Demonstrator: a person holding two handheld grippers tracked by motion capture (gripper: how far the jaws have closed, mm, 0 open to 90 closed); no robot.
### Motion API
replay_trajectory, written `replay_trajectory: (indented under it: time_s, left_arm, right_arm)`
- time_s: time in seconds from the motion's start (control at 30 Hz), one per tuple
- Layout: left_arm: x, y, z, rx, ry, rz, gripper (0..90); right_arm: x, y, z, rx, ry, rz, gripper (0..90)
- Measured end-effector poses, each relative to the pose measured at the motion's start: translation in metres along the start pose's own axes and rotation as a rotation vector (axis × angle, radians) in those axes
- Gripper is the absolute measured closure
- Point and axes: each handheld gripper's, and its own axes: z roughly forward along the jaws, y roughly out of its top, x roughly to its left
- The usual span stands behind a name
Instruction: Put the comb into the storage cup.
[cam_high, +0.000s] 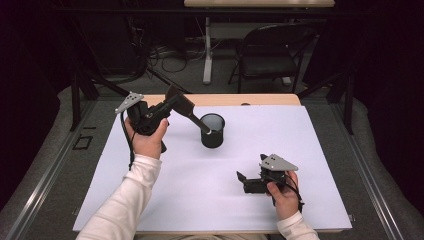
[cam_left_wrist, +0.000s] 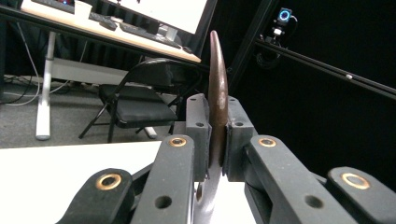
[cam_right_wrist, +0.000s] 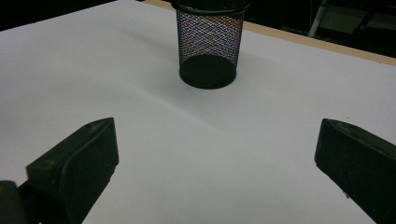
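Observation:
A black mesh cup (cam_high: 212, 131) stands upright on the white sheet (cam_high: 210, 200), a little behind its middle. My left gripper (cam_high: 181, 105) is held above the sheet to the left of the cup, shut on a thin dark brown utensil (cam_left_wrist: 217, 79). The utensil shows edge-on between the jaws in the left gripper view. In the high view its far end (cam_high: 200, 122) slants down to the cup's rim. My right gripper (cam_high: 241, 181) rests low near the front right of the sheet, open and holding nothing. The right gripper (cam_right_wrist: 217, 140) faces the mesh cup (cam_right_wrist: 208, 46) from a distance.
The wooden table edge (cam_high: 260, 99) runs behind the sheet. A black folding chair (cam_high: 270, 55) and a white desk leg (cam_high: 207, 50) stand on the floor beyond. Dark frame rails (cam_high: 75, 100) flank the table.

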Motion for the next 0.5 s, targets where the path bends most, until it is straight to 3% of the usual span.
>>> replay_trajectory:
  time_s: [0.5]
  left_arm:
    - [-0.001, 0.004, 0.018, 0.012, 0.035, 0.000, 84.1]
  right_arm:
    - [-0.001, -0.001, 0.000, 0.001, 0.005, 0.000, 0.0]
